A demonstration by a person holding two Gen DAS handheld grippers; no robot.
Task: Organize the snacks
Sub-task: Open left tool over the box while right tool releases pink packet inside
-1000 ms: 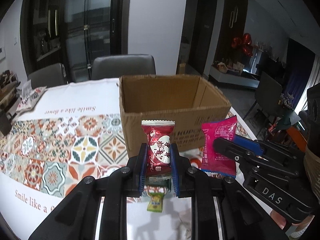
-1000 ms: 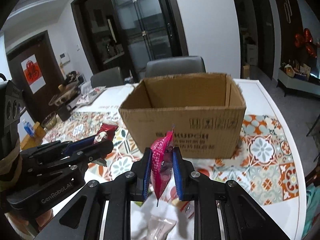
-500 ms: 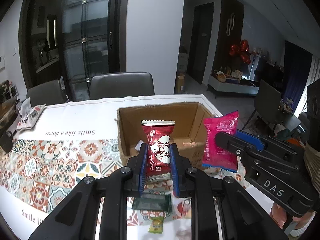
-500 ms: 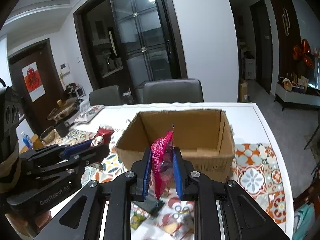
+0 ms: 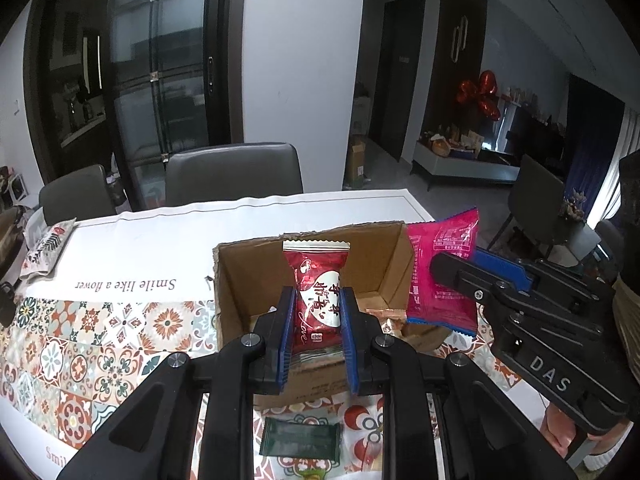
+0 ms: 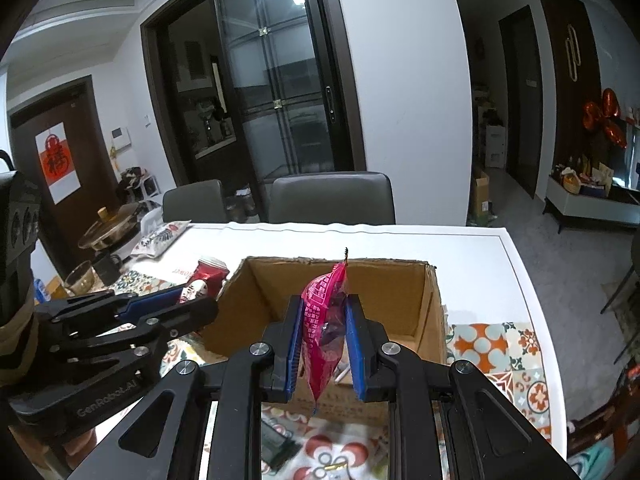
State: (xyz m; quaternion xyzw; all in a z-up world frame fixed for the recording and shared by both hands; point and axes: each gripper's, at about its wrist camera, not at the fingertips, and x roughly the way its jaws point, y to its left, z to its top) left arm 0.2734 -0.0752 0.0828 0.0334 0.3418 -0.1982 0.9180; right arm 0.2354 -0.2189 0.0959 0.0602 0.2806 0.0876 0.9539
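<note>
We had left claw [image 5: 315,322] clamped on red pkt [image 5: 317,286], right claw [image 6: 324,340] on pink pkt [image 6: 325,320]; best release w/ both well inside box [image 6: 434,312] rim.

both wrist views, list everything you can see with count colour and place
cardboard box: 1, brown, open, on the table's patterned cloth
red snack packet: 1, red with a white heart, in the left gripper, at the box's opening
pink snack packet: 1, magenta, in the right gripper, at the box's opening
dark green packet: 1, on the cloth in front of the box
tablecloth: 1, white with tile pattern
chairs: 2, grey, behind the table
balloons: red, far right of the room
left gripper: black with blue pads, shut
right gripper: same, shut
</note>
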